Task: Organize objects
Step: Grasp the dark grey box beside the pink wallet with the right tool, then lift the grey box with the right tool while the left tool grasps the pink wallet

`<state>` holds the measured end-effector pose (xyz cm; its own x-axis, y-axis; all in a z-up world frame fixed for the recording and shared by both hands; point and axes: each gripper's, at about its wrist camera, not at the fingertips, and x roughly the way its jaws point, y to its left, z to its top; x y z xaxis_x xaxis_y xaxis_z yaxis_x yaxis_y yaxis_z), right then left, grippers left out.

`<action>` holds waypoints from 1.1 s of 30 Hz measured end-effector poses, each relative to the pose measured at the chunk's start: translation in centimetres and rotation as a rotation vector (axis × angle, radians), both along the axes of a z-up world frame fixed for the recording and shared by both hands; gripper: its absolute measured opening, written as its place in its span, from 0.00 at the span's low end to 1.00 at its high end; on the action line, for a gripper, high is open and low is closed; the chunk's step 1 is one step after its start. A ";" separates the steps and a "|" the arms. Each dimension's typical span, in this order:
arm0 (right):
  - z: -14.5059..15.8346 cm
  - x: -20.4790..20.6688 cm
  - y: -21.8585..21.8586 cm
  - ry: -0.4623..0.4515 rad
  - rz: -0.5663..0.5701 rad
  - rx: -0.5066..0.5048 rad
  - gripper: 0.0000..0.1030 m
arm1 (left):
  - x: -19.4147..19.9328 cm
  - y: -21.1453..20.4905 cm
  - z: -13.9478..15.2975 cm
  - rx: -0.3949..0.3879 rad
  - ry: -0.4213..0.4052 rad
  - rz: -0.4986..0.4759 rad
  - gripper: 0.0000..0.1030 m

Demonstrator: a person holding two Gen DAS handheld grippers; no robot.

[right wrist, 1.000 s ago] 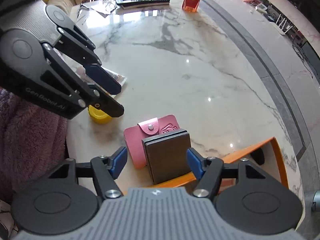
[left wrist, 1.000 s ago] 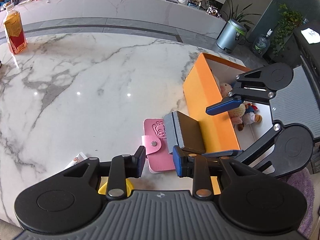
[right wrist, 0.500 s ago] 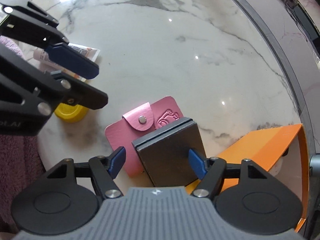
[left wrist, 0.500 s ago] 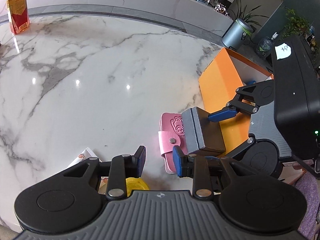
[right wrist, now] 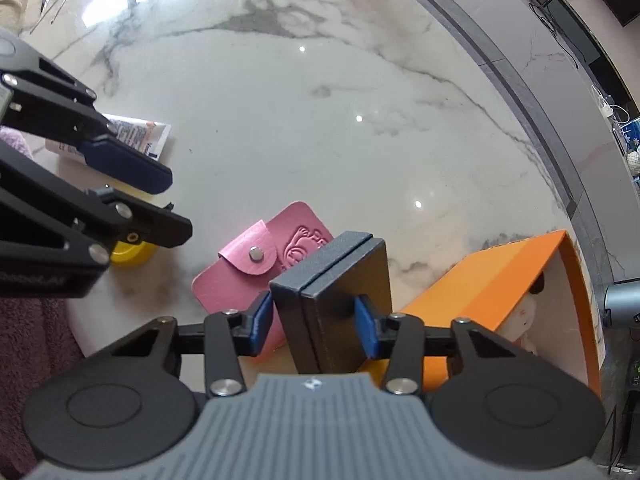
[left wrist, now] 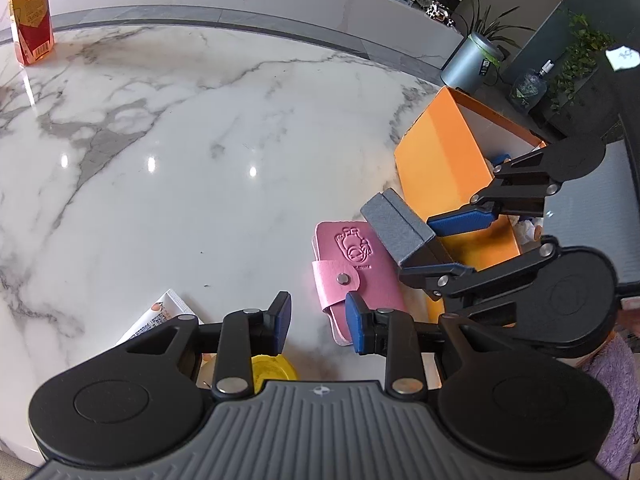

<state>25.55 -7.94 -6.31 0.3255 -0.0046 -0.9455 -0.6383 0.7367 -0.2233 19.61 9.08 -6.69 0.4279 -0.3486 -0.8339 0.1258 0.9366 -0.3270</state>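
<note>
Right gripper (right wrist: 314,326): jaws pinching a dark grey box (right wrist: 334,296), one blue pad on each broad side. The box is held on edge, tilted, its seam facing up and away. In the left wrist view the box (left wrist: 404,230) sits raised off the bench (left wrist: 180,160), between the pink card wallet (left wrist: 354,264) and the orange box (left wrist: 444,160), overlapping the orange box's near wall. The right gripper reaches in from the right, fingers pointing left and slightly down.

Left gripper (left wrist: 316,322): jaws spread, nothing between them. It hangs low over the near edge of the bench, its right pad just above the near end of the wallet.

Pink card wallet: flat on the bench, snap flap closed, embossed figure facing up.

Orange box: open top, white inside, at the right end of the bench; a soft toy (right wrist: 524,314) is partly visible within.

Near left: a yellow lid (right wrist: 128,254) and a printed tube (right wrist: 132,134), both lying on the bench beneath the left gripper.
</note>
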 end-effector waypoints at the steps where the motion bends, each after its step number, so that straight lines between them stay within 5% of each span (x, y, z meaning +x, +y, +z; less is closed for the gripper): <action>1: 0.6 0.0 -0.3 0.004 -0.008 0.023 0.40 | 0.0 -0.1 0.0 0.002 -0.002 -0.002 0.33; 8: 3.5 1.9 -3.6 0.174 -0.197 0.355 0.38 | 0.3 -0.6 -0.1 0.005 -0.004 -0.005 0.33; 11: 2.7 3.1 -4.6 0.204 -0.267 0.386 0.38 | 0.5 -1.0 -0.2 0.013 0.000 -0.013 0.33; 19: 0.7 3.8 -4.4 0.148 -0.253 0.233 0.38 | 1.5 -2.2 -1.2 0.021 0.026 -0.033 0.33; 22: 1.0 3.5 -4.5 0.121 -0.232 0.239 0.34 | 2.0 -2.6 -1.8 0.028 0.038 -0.033 0.51; 28: 5.2 2.2 -5.8 -0.058 -0.237 0.294 0.34 | 2.7 -4.5 -2.7 0.084 0.044 -0.038 0.73; 33: 10.3 0.1 -8.8 -0.180 -0.296 0.399 0.34 | 3.4 -6.6 -3.4 0.119 0.069 -0.019 0.78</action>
